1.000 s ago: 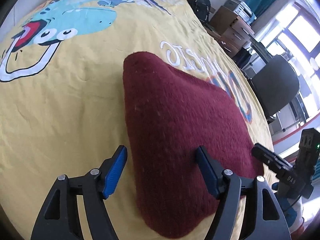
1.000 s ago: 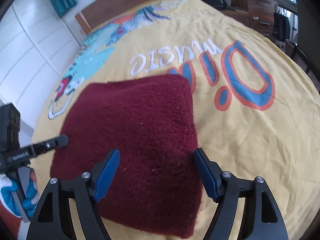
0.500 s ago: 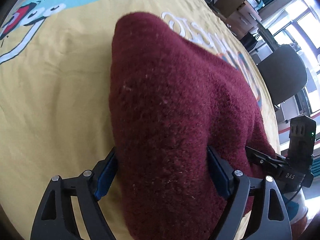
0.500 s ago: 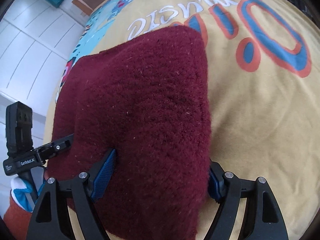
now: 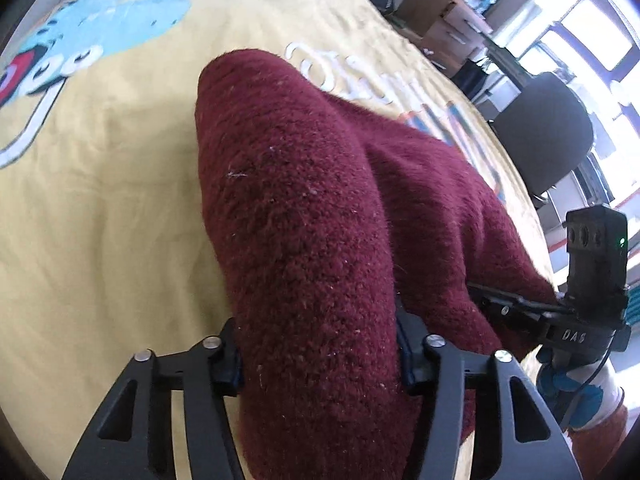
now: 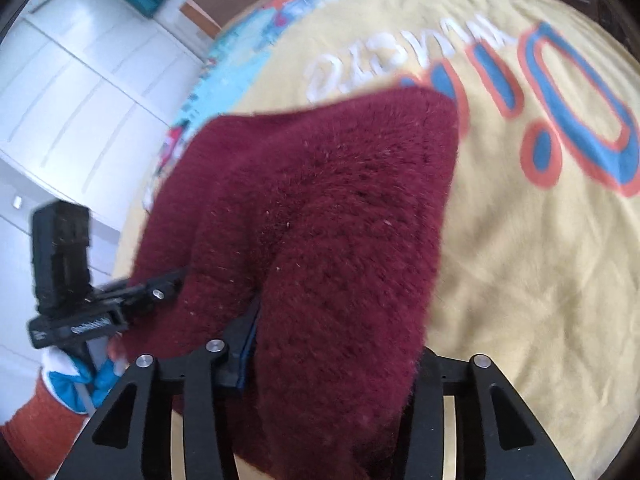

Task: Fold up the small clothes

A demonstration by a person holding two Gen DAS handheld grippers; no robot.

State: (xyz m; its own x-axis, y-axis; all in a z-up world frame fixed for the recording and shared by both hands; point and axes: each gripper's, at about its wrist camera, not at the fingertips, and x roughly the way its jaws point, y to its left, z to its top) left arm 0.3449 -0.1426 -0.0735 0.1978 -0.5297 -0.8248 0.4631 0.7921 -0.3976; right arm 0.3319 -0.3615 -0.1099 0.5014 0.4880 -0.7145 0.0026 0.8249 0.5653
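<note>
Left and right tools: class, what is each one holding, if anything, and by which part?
Both hold the maroon garment. The left tool pinches its near left corner; the right tool pinches its near right corner.

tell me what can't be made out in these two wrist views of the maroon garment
- Left wrist view: the maroon garment covers the left gripper pads; its near hem is cut off by the bottom edge.
- Right wrist view: motion blur softens the bedspread lettering; the garment hides the right gripper right pad.
</note>
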